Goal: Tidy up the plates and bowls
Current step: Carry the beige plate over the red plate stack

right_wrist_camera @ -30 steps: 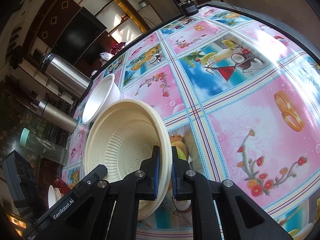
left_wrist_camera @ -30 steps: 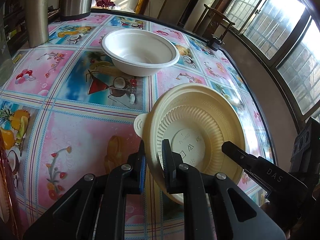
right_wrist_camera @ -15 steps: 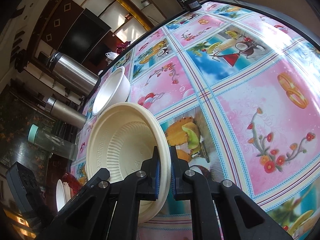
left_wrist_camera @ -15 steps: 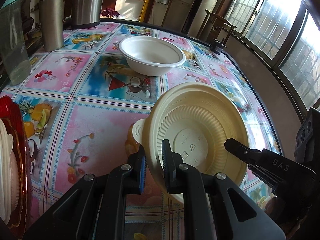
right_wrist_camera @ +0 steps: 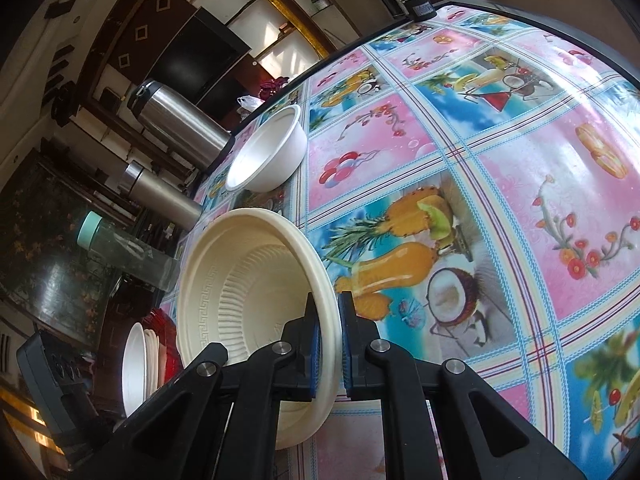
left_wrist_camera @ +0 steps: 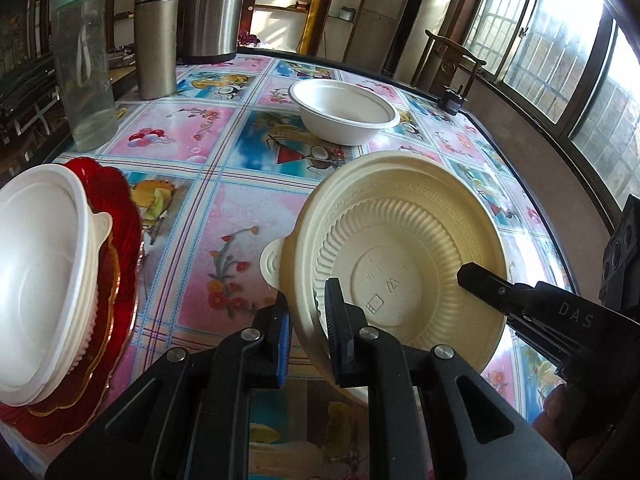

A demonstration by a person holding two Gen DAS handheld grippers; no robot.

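Note:
A cream ribbed bowl hangs tilted on its side above the table, held from two sides. My left gripper is shut on its near rim beside the small tab. My right gripper is shut on the opposite rim and shows in the left wrist view as a black finger. A white bowl sits upright farther back on the table, also visible as the white bowl. At the left, a stack of white bowls rests on red plates.
A glass jar with a teal lid, a steel tumbler and a large steel flask stand along the table's far left. A small black object sits near the far right edge. The patterned tablecloth spreads right.
Both grippers have carried the cream bowl back and to the left. The stack of white bowls on red plates has come into view at the left, and the white bowl now looks farther away.

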